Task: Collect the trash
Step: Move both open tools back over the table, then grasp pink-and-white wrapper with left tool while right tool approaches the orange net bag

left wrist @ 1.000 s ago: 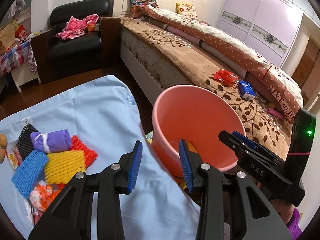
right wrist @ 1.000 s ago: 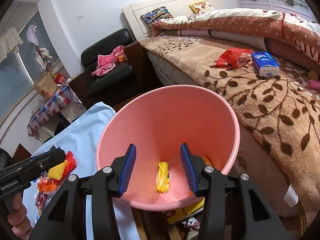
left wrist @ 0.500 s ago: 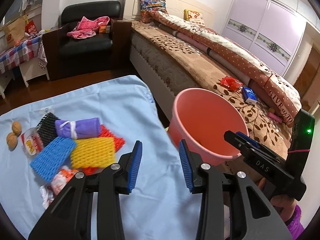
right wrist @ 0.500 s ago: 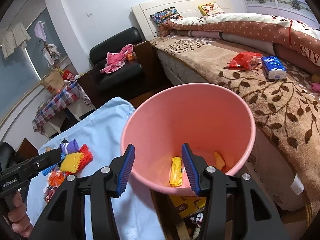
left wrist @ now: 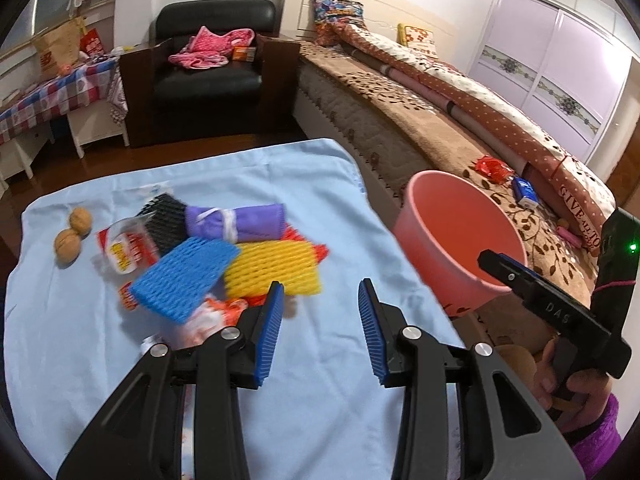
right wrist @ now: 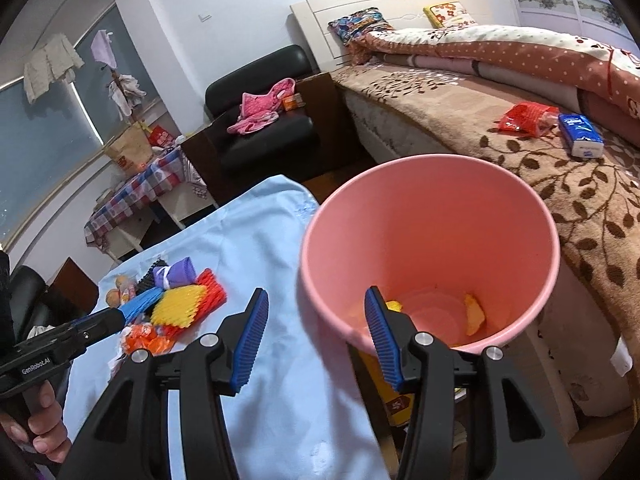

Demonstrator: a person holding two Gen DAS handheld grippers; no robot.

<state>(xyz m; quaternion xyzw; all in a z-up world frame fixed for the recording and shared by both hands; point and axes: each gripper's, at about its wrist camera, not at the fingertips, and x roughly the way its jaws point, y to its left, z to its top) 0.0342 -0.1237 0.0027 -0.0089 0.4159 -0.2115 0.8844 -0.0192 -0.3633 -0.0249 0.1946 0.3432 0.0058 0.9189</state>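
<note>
Left gripper (left wrist: 320, 320): blue ribbed pads spread apart, nothing between them; it hangs over bare light blue cloth (left wrist: 320, 208), just near of the trash pile.
Right gripper (right wrist: 314, 332): released, jaws standing apart and empty; its right finger overlaps the near rim of the pink bucket (right wrist: 432, 248) in its own view, its left finger is over the cloth.
Trash pile: on the left part of the cloth, well left of the bucket; the pieces overlap one another.
Blue foam net (left wrist: 184, 276): soft mesh sleeve, flat and roughly rectangular, nearest piece on the left.
Yellow foam net (left wrist: 272, 268): same mesh texture, lying right of the blue one, with a red net's edge (left wrist: 316, 248) showing at its far right side.
Purple roll (left wrist: 236, 222): smooth cloth-like cylinder with a white band, lying on its side far of the nets, against a black mesh net (left wrist: 166, 220).
Orange wrapper (left wrist: 212, 316): crinkled plastic, partly hidden behind the left gripper's left finger.
Red and white packet (left wrist: 124, 248): glossy, left of the blue net.
Walnuts (left wrist: 74, 232): two wrinkled brown shells at the far left, touching each other.
Bucket contents: a yellow wrapper (right wrist: 394, 305) and an orange piece (right wrist: 474, 314) on the bottom; the right finger hides part of the yellow one.
Surroundings: a bed (left wrist: 420, 128) with a brown leaf-patterned plush blanket right of the bucket; a black leather armchair (left wrist: 208, 76) at the far side holding pink clothing.
</note>
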